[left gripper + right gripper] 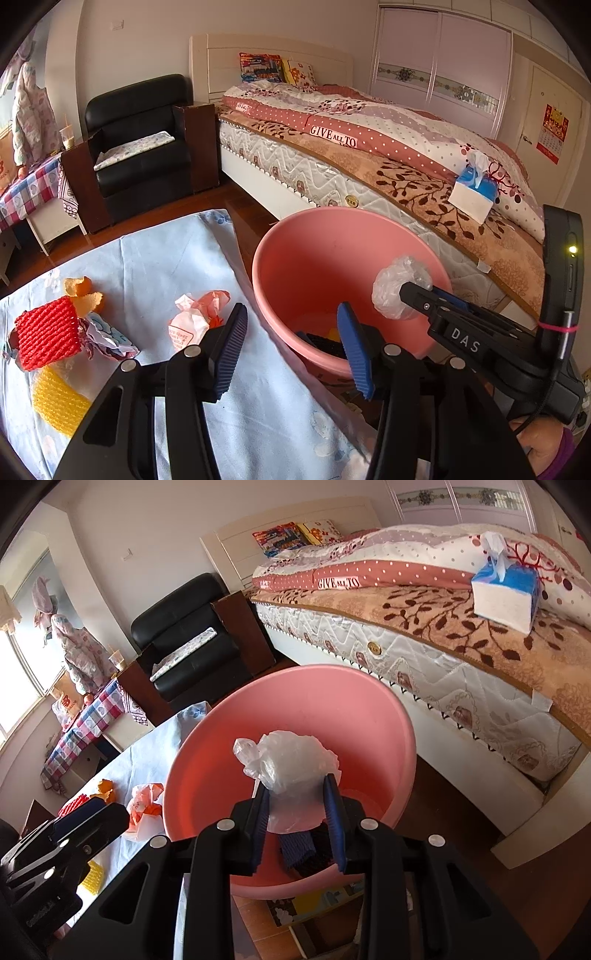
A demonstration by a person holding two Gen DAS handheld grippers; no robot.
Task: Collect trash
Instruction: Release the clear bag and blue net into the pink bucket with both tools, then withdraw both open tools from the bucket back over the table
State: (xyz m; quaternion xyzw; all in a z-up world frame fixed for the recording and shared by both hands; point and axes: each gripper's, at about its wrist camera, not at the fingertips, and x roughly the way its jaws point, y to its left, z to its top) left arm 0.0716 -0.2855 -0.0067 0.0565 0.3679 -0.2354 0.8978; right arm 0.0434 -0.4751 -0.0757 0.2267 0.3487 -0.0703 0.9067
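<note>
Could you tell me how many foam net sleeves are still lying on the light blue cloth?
2: a red net sleeve at the left edge of the cloth, over crumpled wrappers, and a yellow net sleeve just below it. More could be hidden behind the left gripper.

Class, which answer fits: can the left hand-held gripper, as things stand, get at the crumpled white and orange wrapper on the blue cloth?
Probably yes. The left hand-held gripper is open and empty, and the wrapper lies just beside its left finger on the blue cloth, nothing between them. The pink bin stands on the other side.
</note>
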